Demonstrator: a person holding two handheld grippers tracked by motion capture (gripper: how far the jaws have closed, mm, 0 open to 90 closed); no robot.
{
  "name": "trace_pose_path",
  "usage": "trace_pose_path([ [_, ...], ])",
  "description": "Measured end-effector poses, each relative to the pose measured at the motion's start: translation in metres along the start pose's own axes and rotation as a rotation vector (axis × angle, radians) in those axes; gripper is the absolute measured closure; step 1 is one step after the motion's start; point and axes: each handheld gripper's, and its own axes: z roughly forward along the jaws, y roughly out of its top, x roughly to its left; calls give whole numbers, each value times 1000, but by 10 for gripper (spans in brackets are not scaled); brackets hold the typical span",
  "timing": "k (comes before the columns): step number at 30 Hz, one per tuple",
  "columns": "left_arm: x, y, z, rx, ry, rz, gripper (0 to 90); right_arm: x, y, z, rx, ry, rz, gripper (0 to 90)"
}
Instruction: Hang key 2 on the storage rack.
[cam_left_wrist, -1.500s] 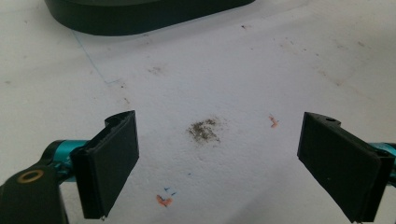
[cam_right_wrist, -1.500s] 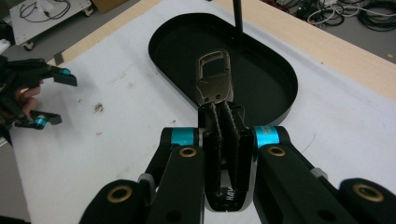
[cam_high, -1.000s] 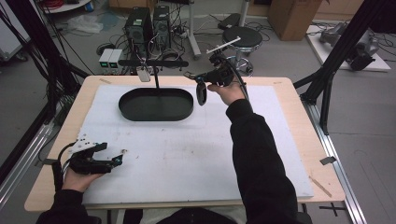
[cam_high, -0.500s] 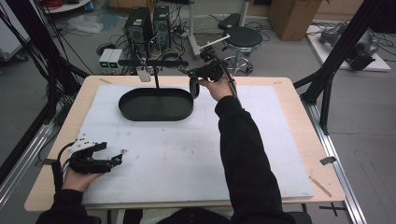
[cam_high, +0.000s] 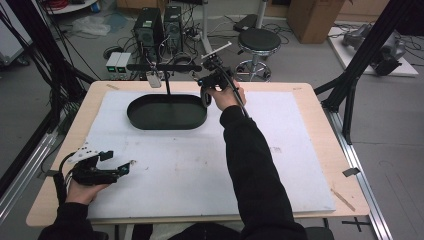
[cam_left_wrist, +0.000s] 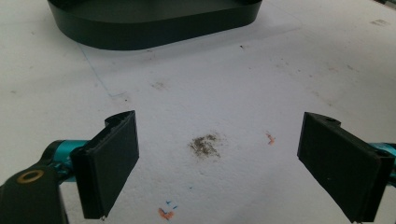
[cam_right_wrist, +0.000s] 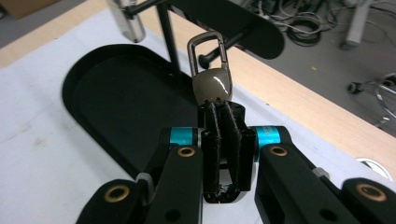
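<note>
Black oval tray (cam_high: 166, 112) empty on white mat (cam_high: 200, 170) over worktop (cam_high: 310, 90). Right tongs (cam_right_wrist: 223, 108) clamping carabiner keychain (cam_right_wrist: 211, 74) above tray. Left tongs (cam_left_wrist: 219, 163) wide, low over mat.

Wooden table (cam_high: 310, 92) under a white sheet (cam_high: 280, 150), black oval tray (cam_high: 166, 112) on top.

High view looks down from above; both tongs views sit close, sharing the black tray (cam_high: 166, 112).
</note>
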Motion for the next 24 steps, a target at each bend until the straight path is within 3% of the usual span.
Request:
trace_pose_path([
  [4, 0, 0, 0, 1, 1, 0, 130, -3, 0, 4, -15, -42, 34, 855],
  [9, 0, 1, -1, -11, 2, 0, 130, -6, -1, 13, -20, -33, 44, 853],
  [12, 0, 1, -1, -15, 3, -2, 130, -11, -1, 16, -39, -12, 82, 852],
  [18, 1, 1, -1, -20, 7, -3, 130, -20, -4, 22, -56, 20, 115, 843],
  [24, 0, 3, -4, -60, 34, 10, 130, -24, -5, 24, -55, 16, 104, 771],
])
